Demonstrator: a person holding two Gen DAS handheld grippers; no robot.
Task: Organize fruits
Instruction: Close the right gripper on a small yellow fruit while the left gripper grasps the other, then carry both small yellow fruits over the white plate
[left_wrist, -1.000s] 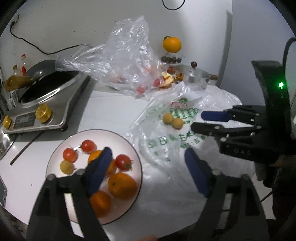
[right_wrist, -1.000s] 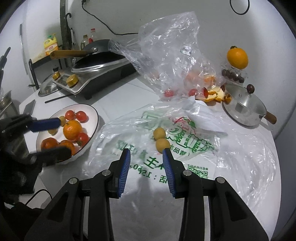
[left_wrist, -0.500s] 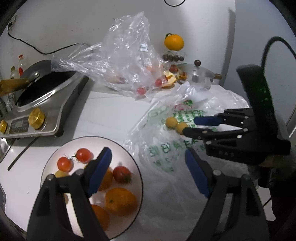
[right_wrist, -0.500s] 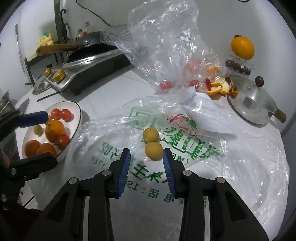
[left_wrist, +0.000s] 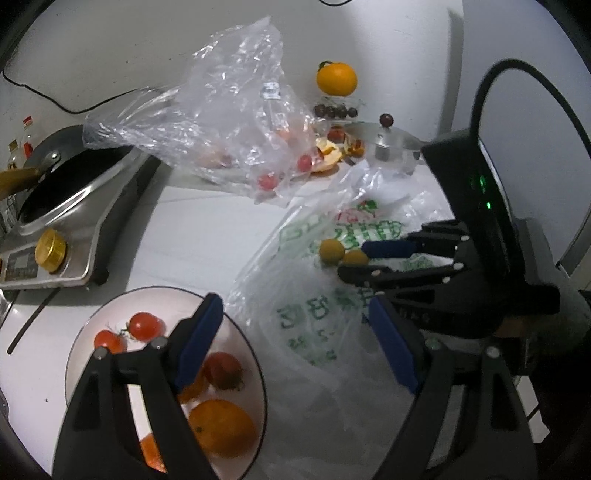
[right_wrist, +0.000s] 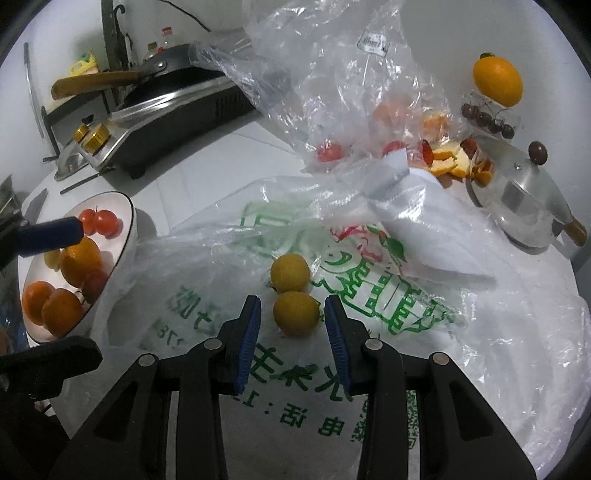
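Note:
Two small yellow fruits lie side by side on a flattened printed plastic bag (right_wrist: 424, 332). My right gripper (right_wrist: 292, 308) is lowered over the nearer yellow fruit (right_wrist: 296, 313). That fruit sits between the blue pads, and a thin gap shows on each side as the jaws close. The farther yellow fruit (right_wrist: 290, 272) touches it just beyond the fingertips. In the left wrist view the right gripper (left_wrist: 357, 260) comes in from the right at the same pair (left_wrist: 331, 250). My left gripper (left_wrist: 295, 328) hangs open and empty above the right rim of a white plate (left_wrist: 166, 302) of oranges and cherry tomatoes.
A wok on an induction cooker (left_wrist: 74, 221) stands at the far left. A crumpled clear bag (left_wrist: 229, 118) holding cherry tomatoes rises behind the printed bag. A lidded steel pot (right_wrist: 524, 199), orange peel and an orange on a small stand (right_wrist: 498, 83) line the back right.
The right gripper has come forward and down until its pads flank the nearer yellow fruit, and the pads stand slightly closer together. The left gripper has drifted sideways, still open.

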